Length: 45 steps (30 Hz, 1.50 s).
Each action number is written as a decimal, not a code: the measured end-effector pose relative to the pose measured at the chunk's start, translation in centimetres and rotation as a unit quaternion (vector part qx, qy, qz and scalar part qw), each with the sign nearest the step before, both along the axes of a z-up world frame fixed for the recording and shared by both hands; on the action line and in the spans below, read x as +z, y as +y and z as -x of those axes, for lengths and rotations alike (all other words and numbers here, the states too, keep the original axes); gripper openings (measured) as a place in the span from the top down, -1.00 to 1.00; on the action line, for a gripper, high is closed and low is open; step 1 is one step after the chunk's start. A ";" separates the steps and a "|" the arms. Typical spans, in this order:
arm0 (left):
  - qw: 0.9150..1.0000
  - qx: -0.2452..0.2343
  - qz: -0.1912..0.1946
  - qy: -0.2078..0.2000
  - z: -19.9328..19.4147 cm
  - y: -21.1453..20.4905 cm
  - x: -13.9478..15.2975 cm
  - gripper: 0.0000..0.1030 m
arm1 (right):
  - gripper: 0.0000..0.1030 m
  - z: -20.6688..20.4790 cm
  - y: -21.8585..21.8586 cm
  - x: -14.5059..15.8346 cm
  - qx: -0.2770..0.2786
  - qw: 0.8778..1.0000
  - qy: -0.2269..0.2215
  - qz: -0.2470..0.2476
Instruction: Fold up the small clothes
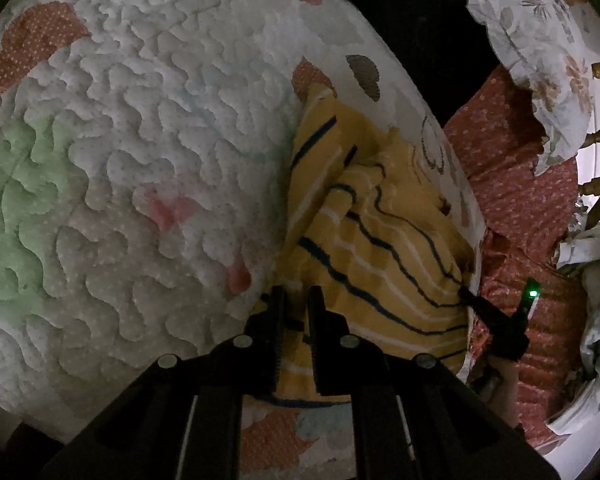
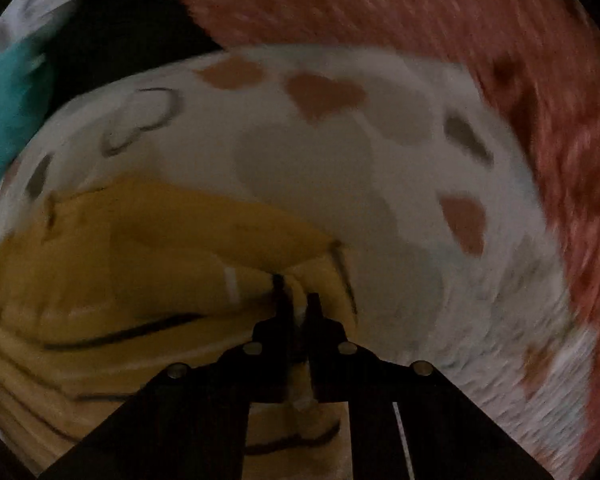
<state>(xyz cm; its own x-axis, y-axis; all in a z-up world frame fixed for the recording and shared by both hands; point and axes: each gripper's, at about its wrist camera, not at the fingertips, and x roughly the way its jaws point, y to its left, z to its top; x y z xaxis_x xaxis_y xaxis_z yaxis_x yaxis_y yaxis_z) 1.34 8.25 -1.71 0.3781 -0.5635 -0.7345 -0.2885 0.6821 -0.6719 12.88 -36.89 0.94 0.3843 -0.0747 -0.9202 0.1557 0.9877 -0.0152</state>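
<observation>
The left gripper (image 1: 296, 300) is pinching a near edge of the yellow knit garment with dark and white stripes (image 1: 376, 240), its fingers nearly together. The right gripper (image 2: 296, 300) is clamping the garment's other edge. The garment is lying rumpled on a white quilted, bumpy mat with orange patches (image 1: 140, 140), over a red dotted fabric (image 1: 516, 184).

Both the left gripper (image 1: 296, 300) and the right gripper (image 2: 296, 300) are matte black, each with two narrow ridged jaws. Behind the jaws sit four round silver screw heads on angled black arms. A thin white line runs down the frame behind each right-hand jaw.
</observation>
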 end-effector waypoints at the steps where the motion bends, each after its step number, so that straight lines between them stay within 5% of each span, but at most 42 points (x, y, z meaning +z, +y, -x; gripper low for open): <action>1: 1.000 0.001 0.001 0.001 -0.3 -0.2 -0.1 0.82 | 0.62 -0.2 -0.9 -0.4 -0.016 0.999 0.008 -0.026; 2: 1.000 0.001 0.002 0.002 -0.3 -0.2 -0.1 0.82 | 0.42 -0.2 -2.0 -0.8 -0.042 0.997 0.010 -0.064; 6: 1.000 0.002 0.004 0.003 -0.5 -0.3 -0.2 0.78 | 0.19 1.1 -6.4 -0.7 -0.149 0.967 -0.019 -0.207; 9: 1.000 0.004 0.006 0.003 -0.4 -0.2 -0.1 0.78 | 0.04 1.5 -6.6 1.5 -0.166 0.974 -0.044 -0.146; 13: 1.000 0.010 0.017 0.004 -0.3 0.3 -0.2 0.78 | 0.04 2.0 -4.0 5.0 -0.094 0.989 -0.086 -0.079; 16: 1.000 0.009 0.016 0.002 -0.3 0.4 -0.1 0.77 | 0.04 2.3 0.4 5.5 0.011 0.992 -0.076 -0.104; 19: 1.000 0.006 0.014 0.001 -0.3 0.3 -0.1 0.73 | 0.05 1.5 3.0 3.6 0.046 0.988 -0.045 -0.139; 23: 1.000 0.009 0.022 0.003 0.0 0.4 -0.2 0.63 | 0.21 -1.0 1.9 -0.3 -0.058 0.995 0.010 -0.086; 26: 0.999 0.022 0.026 0.006 0.7 1.0 -0.4 0.44 | 0.20 -0.2 3.0 1.9 -0.092 0.989 -0.033 -0.111; 31: 0.999 0.035 0.042 0.007 1.7 1.6 -0.9 0.21 | 0.05 1.3 13.6 5.2 0.066 0.983 -0.013 -0.170; 37: 0.999 0.016 0.045 -0.012 2.8 -0.2 -0.6 -0.02 | -0.22 1.3 27.8 2.7 0.213 0.946 0.091 -0.228; 40: 0.999 0.008 0.040 -0.016 3.1 -0.6 -0.6 -0.08 | -0.26 0.7 32.7 0.6 0.250 0.938 0.133 -0.198; 45: 0.997 0.007 0.073 0.008 3.0 -0.9 -2.0 -0.08 | -0.50 -0.5 39.3 -2.1 0.304 0.934 0.176 -0.063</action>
